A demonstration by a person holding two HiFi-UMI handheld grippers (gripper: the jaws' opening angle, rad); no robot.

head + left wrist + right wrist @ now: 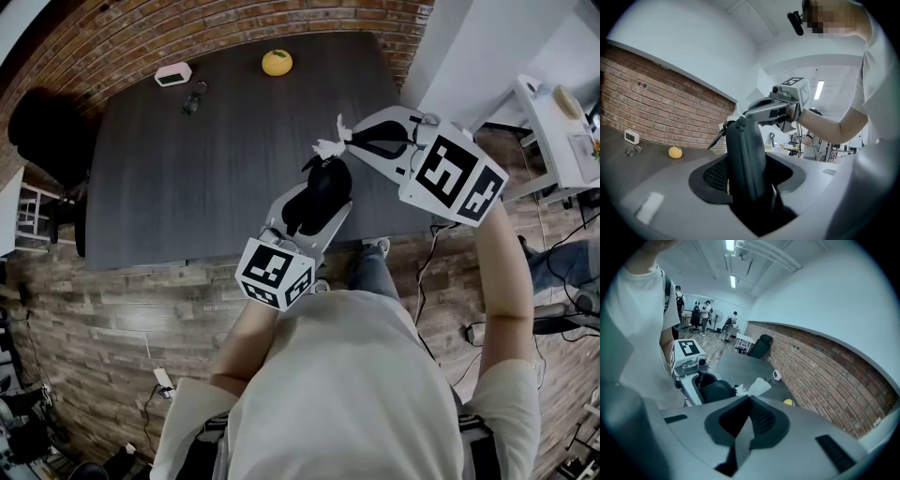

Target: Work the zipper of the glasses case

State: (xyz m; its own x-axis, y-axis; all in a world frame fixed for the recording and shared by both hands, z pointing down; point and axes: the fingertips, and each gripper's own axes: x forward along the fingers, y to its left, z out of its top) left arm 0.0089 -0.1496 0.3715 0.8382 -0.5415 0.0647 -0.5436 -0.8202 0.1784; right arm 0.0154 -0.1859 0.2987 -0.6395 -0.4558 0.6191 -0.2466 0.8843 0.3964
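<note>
The black glasses case (323, 183) stands on end between the jaws of my left gripper (314, 202), held up over the table's near edge. In the left gripper view the case (746, 159) fills the gap and both pads press on its sides. My right gripper (349, 139) reaches in from the right to the case's upper end. Its jaws are shut, and a white tag (330, 143) sticks out at their tips. The right gripper view shows the shut jaws (750, 401), with the white tag (757, 386) and the case (715, 391) just beyond. A thin black cord (716, 138) hangs from the case top.
On the far side of the dark table (187, 159) lie a yellow round object (277, 63), a small white device (173, 73) and a small dark item (195, 97). A black chair (42, 131) stands at the left and a white shelf (562, 131) at the right.
</note>
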